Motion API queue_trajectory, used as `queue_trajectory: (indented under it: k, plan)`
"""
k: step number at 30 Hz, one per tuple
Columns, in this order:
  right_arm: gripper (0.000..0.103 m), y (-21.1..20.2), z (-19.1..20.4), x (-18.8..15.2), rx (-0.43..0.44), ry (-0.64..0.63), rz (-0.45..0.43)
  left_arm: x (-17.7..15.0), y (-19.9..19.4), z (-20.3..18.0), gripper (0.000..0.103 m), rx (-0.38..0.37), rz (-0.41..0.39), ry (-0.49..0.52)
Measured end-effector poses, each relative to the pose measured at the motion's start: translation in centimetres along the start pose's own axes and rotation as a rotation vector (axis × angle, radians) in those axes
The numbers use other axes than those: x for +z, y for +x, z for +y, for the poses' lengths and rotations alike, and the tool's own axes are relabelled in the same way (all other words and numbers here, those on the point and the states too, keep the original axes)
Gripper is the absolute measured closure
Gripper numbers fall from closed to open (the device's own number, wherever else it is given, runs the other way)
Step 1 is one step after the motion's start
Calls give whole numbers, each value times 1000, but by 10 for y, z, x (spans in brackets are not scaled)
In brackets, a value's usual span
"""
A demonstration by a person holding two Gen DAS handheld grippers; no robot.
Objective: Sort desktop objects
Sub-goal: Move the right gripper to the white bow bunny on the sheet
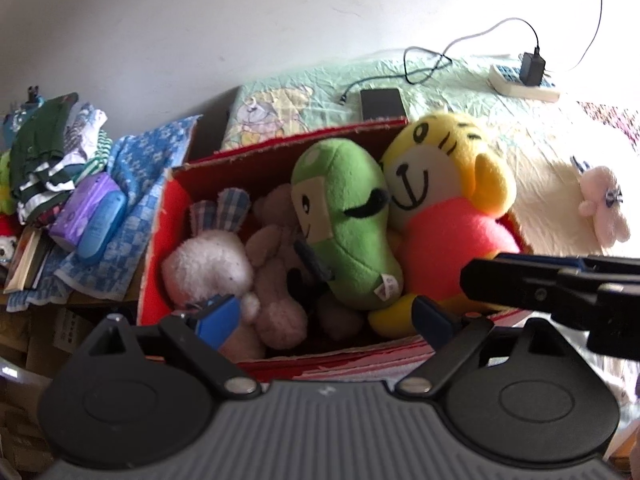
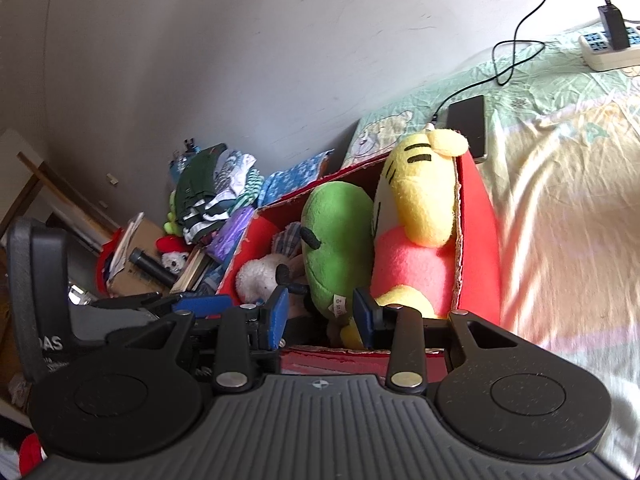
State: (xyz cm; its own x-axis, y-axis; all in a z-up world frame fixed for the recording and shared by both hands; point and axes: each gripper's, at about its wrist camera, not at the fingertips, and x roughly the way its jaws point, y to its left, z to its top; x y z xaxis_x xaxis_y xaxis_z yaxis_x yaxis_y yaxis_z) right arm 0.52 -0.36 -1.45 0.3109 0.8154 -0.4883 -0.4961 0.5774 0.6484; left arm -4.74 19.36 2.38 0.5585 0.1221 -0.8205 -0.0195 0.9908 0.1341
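A red cardboard box (image 1: 160, 236) (image 2: 480, 220) sits on the bed's edge, packed with plush toys. A green plush (image 1: 344, 224) (image 2: 340, 240) leans on a yellow tiger plush in a pink shirt (image 1: 444, 200) (image 2: 420, 216). A white bunny (image 1: 208, 268) (image 2: 256, 276) and a brownish bear (image 1: 276, 276) lie at the box's left. My left gripper (image 1: 326, 318) hovers open over the box's near rim, blue pads (image 1: 218, 318) wide apart. My right gripper (image 2: 322, 318) is open too, just before the green plush's tagged end, with nothing held. Its black body (image 1: 560, 284) crosses the left wrist view's right side.
A small pink plush (image 1: 604, 204) lies on the sunlit bed sheet (image 2: 560, 200). A phone (image 1: 382, 102) (image 2: 468, 124) on a cable and a power strip (image 1: 524, 80) (image 2: 608, 48) rest near the wall. Clothes (image 1: 60, 152) (image 2: 212, 188), a purple pack (image 1: 86, 210) and books crowd the left.
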Motion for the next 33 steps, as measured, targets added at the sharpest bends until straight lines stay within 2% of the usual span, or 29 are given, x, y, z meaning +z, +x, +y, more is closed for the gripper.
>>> queue_trajectory:
  k: [7,12,18,25,30,33]
  plan:
    - [61,-23,-24,14,81,13,12,12,-21,-25,10,34,-53,18]
    - [61,-47,-54,25,110,66,-23,25,-31,-63,10,-14,-101,69]
    - [61,-84,-112,31,74,194,-64,40,-30,-120,10,-95,-123,147]
    - [61,-124,-194,22,-63,395,-94,48,-7,-199,10,-243,-126,229]
    - [59,-146,-241,19,-143,522,-130,52,40,-237,10,-416,-23,166]
    - [58,-154,-257,23,-188,532,-144,56,66,-256,10,-469,4,129]
